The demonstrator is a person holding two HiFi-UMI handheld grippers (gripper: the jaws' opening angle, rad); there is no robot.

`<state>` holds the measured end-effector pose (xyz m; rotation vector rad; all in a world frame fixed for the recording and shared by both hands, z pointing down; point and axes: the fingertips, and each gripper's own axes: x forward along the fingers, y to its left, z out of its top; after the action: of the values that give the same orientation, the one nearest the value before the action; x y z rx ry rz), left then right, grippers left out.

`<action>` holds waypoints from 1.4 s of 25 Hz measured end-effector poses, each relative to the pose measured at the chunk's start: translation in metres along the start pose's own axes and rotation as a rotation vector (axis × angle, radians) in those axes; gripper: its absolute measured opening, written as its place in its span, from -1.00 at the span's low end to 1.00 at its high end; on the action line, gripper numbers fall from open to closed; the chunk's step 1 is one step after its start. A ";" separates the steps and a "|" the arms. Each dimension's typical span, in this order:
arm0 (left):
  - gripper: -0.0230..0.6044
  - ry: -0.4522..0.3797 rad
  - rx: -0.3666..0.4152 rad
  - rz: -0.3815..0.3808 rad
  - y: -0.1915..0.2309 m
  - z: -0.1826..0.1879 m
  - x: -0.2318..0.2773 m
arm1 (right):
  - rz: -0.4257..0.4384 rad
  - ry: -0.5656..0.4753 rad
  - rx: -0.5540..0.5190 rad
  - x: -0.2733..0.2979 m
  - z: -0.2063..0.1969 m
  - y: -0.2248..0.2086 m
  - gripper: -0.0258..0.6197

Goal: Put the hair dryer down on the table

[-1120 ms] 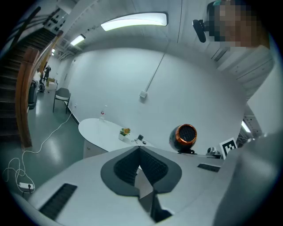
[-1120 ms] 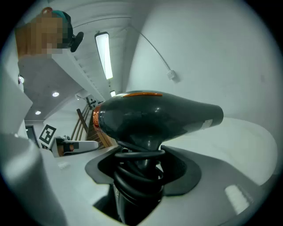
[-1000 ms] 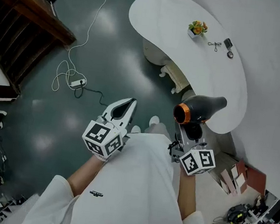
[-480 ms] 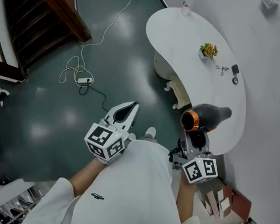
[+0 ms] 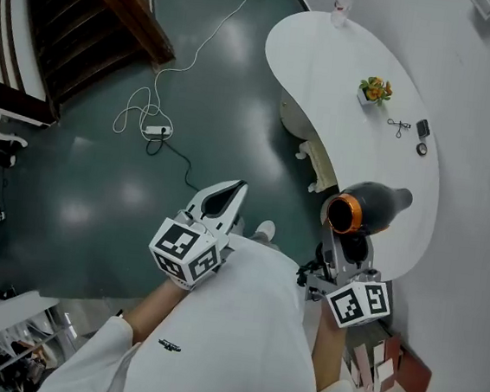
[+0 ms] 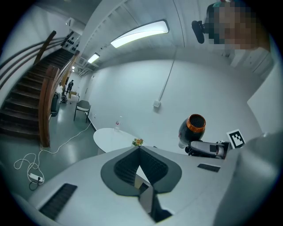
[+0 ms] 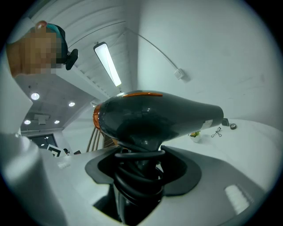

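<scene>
Hair dryer [image 5: 375, 204] shifted slightly over table [image 5: 329, 60]; pot [image 5: 370, 99] holds flowers [image 5: 376, 88].

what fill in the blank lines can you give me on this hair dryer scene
The right claw grips the hair dryer by its ____.
The left claw is shut and holds ____.
The ring on the hair dryer's rear end is coloured ____.
The flower pot stands on the white ____.
Missing words: handle; nothing; orange; table.

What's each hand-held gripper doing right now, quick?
Left hand-held gripper: closed, holding nothing.
Right hand-held gripper: closed on the handle of the hair dryer.
</scene>
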<state>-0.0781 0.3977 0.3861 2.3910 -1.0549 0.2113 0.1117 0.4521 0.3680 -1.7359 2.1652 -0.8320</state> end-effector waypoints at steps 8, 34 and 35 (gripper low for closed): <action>-0.90 -0.005 -0.018 0.058 0.012 0.000 -0.008 | 0.053 0.034 0.004 0.019 -0.003 0.004 -0.06; -0.90 -0.025 -0.029 -0.059 0.185 0.138 0.102 | -0.098 -0.019 -0.011 0.238 0.030 0.030 -0.06; -0.90 -0.027 -0.027 -0.067 0.192 0.144 0.105 | -0.101 -0.022 -0.017 0.247 0.031 0.033 -0.06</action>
<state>-0.1546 0.1473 0.3741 2.4065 -0.9815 0.1402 0.0359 0.2127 0.3636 -1.8677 2.0911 -0.8161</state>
